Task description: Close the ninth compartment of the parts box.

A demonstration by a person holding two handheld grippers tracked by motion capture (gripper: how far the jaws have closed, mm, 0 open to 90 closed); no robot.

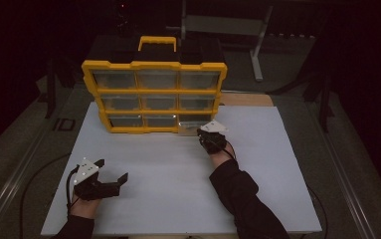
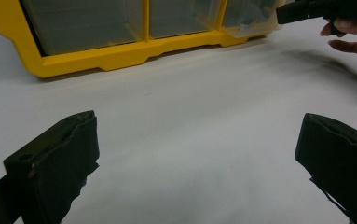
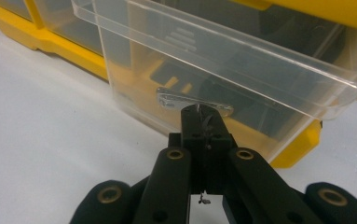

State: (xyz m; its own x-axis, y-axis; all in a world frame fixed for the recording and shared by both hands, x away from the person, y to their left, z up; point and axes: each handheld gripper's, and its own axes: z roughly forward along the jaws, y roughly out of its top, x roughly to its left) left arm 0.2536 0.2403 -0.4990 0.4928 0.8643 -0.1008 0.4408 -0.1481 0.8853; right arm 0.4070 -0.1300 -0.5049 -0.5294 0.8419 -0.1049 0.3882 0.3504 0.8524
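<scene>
Drawer work is in hand at the near right corner of the yellow organiser, which stands upright at the far side of the white table. The right claw is clenched on the small pull tab on the front of the bottom right drawer; its jaws meet on that thin lip, the only part of the smooth front that offers a hold. That drawer juts out of the frame toward the person, so I judge it is being drawn open or pushed home by the tab. It is clear, glossy plastic with thin walls, a flared rim and rounded corners, and the darker inside of the frame shows through it.

The left claw rests released near the left front of the table, well apart from the organiser, its two matte black jaws spread wide over bare surface with nothing between them. It seems parked there to keep clear while one hand does the job.

The organiser's frame is thick, hard yellow plastic with a carry handle on top and nine translucent drawers in three rows.
</scene>
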